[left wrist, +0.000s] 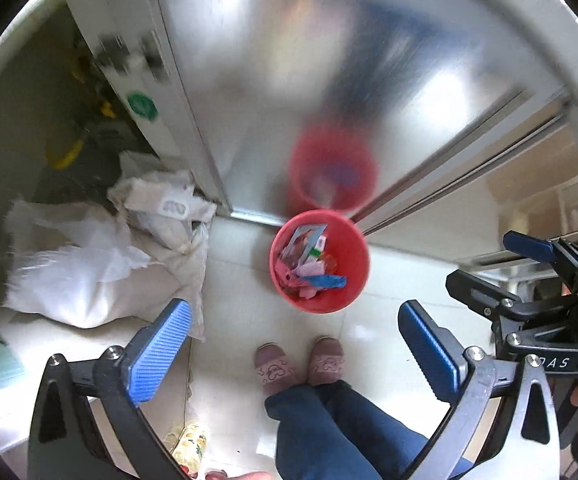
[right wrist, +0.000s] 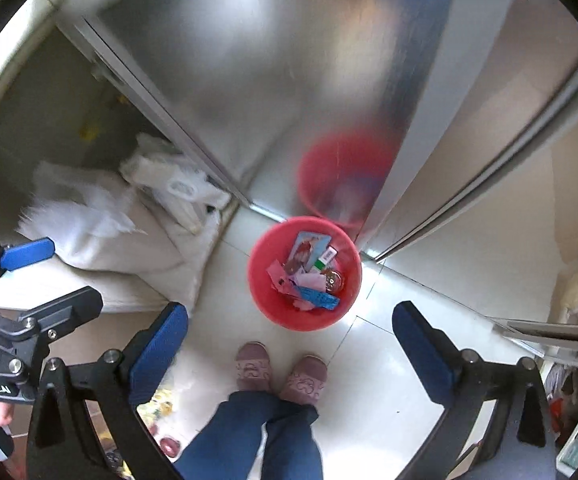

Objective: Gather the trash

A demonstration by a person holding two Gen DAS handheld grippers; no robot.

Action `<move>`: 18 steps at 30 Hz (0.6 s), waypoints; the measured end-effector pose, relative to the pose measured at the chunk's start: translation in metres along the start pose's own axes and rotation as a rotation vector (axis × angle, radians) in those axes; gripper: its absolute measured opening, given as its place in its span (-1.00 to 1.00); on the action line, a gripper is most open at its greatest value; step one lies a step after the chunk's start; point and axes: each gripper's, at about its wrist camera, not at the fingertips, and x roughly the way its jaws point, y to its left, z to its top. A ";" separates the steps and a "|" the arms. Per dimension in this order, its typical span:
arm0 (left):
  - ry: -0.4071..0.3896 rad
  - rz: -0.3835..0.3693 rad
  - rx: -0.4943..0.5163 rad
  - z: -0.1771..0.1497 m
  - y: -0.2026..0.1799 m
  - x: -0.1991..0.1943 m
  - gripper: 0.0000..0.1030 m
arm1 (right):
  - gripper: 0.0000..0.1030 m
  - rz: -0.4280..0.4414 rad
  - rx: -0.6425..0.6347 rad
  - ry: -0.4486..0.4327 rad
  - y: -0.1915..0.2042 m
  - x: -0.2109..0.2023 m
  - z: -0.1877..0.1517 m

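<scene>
Trash [left wrist: 309, 264] heaped in red bin [left wrist: 353, 292] on floor against steel door [left wrist: 289, 80], well below left gripper [left wrist: 297, 348] and right gripper [right wrist: 289, 344], both spread wide, empty.

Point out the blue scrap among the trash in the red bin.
The long blue wrapper lying at the near side of the red bin; the scraps around it are pink.

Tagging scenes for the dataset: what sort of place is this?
Probably a home kitchen or utility corner: a brushed stainless-steel appliance door, likely a fridge, white woven sacks slumped on the pale tiled floor, and a round red plastic trash bucket of wrappers.
</scene>
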 end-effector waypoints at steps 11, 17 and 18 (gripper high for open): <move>-0.260 0.011 -0.016 0.014 -0.024 -0.185 1.00 | 0.99 -0.022 -0.051 -0.231 0.027 -0.179 0.025; -0.409 0.066 0.018 0.015 -0.032 -0.268 1.00 | 0.99 -0.033 -0.050 -0.351 0.040 -0.259 0.026; -0.429 0.076 0.024 0.015 -0.033 -0.280 1.00 | 0.99 -0.034 -0.046 -0.363 0.042 -0.267 0.025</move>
